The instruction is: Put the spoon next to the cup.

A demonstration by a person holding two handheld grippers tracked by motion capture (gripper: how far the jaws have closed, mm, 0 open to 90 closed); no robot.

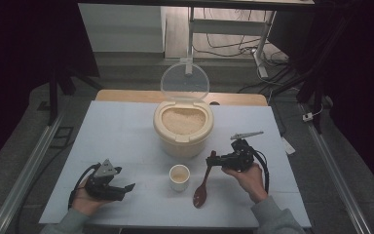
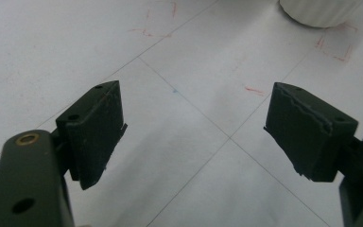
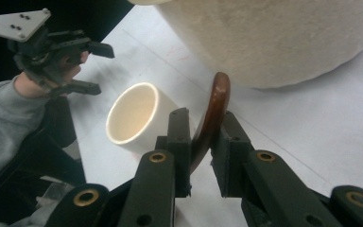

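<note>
From the high view, a white table carries a cream rice bin at its centre, its clear round lid standing upright at the back and the grain exposed. A small white cup stands just in front of the bin. A brown wooden spoon slants to the right of the cup, bowl end low on the table and handle end up at the right gripper.

The right gripper view adds what the overhead camera is too far off to resolve: the spoon handle sits between the two black jaws, which stand close on either side of it. The right-hand jaw appears to touch the handle; whether the left-hand one still presses on it cannot be told. That view also looks into the cup, whose rim is tipped toward the camera, and shows the bin wall close behind the spoon's end. Further off in it, the left gripper is held in a grey-sleeved hand.

The left gripper view shows red pencil marks and thin ruled lines on the tabletop, and the base of the cup at the top edge. The left gripper has its jaws spread wide with nothing between them. In the high view it rests low near the front left of the table, well apart from the cup.
</note>
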